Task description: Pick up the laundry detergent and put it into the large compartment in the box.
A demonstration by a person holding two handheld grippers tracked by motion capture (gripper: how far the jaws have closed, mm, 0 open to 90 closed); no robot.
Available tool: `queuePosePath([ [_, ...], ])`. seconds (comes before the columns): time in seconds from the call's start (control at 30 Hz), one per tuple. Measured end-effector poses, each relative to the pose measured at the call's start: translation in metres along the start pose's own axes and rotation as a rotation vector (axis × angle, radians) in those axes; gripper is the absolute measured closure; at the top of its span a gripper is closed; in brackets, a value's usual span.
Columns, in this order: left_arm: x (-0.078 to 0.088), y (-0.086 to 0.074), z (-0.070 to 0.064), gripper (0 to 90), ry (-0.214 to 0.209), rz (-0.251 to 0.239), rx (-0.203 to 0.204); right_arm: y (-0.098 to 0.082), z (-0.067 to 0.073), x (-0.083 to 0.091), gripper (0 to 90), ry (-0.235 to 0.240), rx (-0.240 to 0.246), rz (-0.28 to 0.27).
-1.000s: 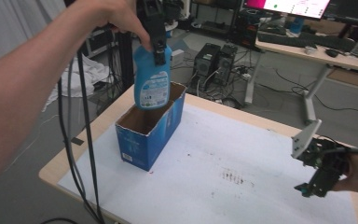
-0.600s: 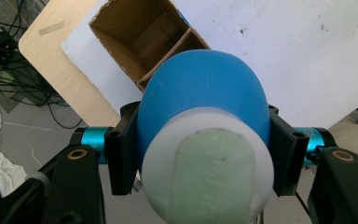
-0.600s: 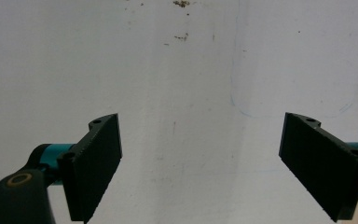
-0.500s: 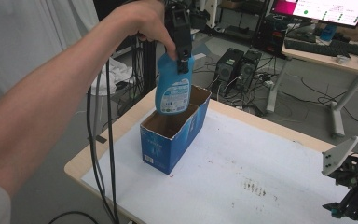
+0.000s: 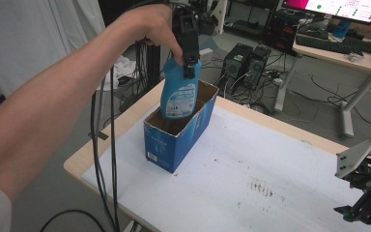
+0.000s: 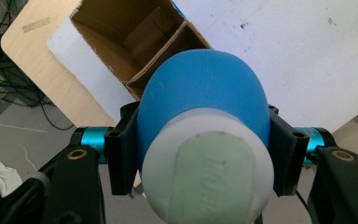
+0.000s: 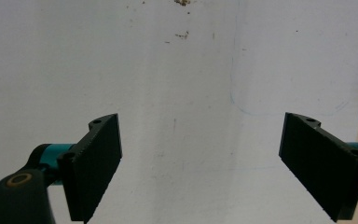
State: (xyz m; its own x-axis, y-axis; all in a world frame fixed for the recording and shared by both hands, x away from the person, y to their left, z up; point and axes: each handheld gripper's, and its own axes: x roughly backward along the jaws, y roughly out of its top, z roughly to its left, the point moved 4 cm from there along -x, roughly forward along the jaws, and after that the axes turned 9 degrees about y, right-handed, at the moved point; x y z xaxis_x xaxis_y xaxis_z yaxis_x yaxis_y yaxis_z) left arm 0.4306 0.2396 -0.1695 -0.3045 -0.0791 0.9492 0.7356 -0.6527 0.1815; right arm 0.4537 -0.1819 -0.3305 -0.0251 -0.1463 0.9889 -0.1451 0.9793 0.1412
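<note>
High view overlooks the table (image 5: pixel 290 193); claw views face it closely.

Left forearm (image 5: pixel 63 121) reaching up and forward across the high view, hand (image 5: pixel 149 26) wrapped over left gripper (image 5: pixel 189 67), pointing straight down, jaws clamped. Right gripper (image 7: pixel 200 163) low at the near right, jaws spread wide, nothing between.

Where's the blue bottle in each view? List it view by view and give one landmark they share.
High view: the bottle is upper centre, its base inside the box, held by the left gripper.
Left gripper view: the bottle is centre, seen cap-first, clamped between the jaws above the open box.
Right gripper view: not in it.
Shared landmark: the white mat.
</note>
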Motion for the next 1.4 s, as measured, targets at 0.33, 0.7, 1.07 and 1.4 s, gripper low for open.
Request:
queuePosePath([
  [0.33,-0.034,-0.005,-0.008,38.5,-0.023,0.017,-0.042,0.003,0.0,-0.005,12.3,0.008,0.007,0.008],
  [0.7,-0.074,-0.013,-0.012,38.4,-0.058,0.011,-0.102,0.001,0.0,-0.01,12.3,0.022,-0.005,0.014],
  [1.07,-0.102,-0.02,-0.019,38.4,-0.082,0.0,-0.211,0.0,0.002,-0.015,12.3,0.028,-0.001,0.022],
  [1.4,-0.124,-0.026,-0.026,38.4,-0.081,-0.002,-0.31,0.0,0.003,-0.018,12.3,0.032,-0.006,0.024],
])
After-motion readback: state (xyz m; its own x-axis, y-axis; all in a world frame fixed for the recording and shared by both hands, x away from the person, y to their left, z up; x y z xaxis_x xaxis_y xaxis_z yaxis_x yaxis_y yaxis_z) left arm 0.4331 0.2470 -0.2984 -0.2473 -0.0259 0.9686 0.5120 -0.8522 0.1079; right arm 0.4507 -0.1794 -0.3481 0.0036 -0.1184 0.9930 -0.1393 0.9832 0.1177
